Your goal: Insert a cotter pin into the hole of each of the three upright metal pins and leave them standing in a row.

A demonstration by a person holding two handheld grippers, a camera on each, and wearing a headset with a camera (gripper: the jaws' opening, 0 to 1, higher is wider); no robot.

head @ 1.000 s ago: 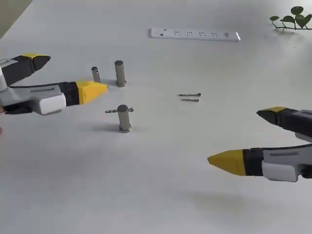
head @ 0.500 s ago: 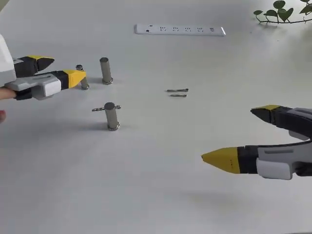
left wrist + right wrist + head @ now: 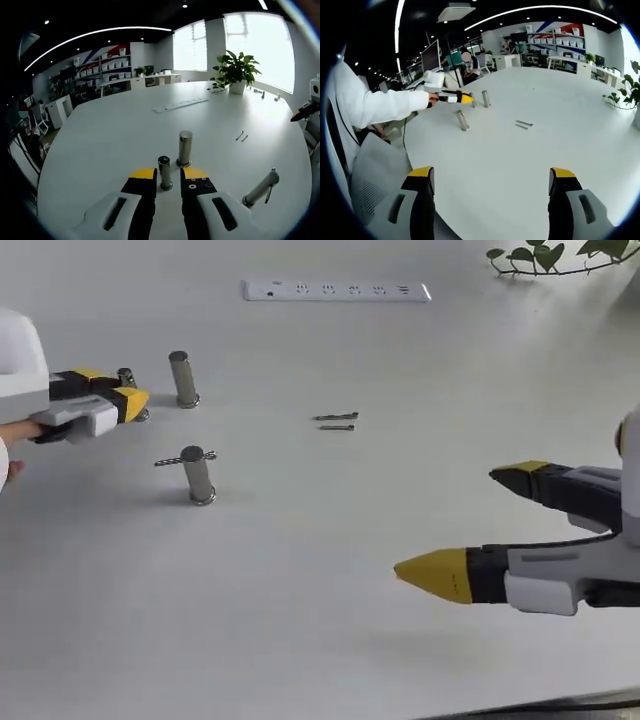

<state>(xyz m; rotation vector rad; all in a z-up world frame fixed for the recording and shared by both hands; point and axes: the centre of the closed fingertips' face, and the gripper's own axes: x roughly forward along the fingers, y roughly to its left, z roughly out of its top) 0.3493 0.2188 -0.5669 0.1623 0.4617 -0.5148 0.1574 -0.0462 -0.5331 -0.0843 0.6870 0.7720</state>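
The left gripper view showed the left gripper's (image 3: 168,176) jaws narrowly parted around the short pin (image 3: 164,172), which the head view half hid. In the head view the right gripper (image 3: 447,521) gaped wide and empty at 4 o'clock, loose cotter pins (image 3: 336,421) lay at 12, and the cottered pin (image 3: 197,474) stood at 9
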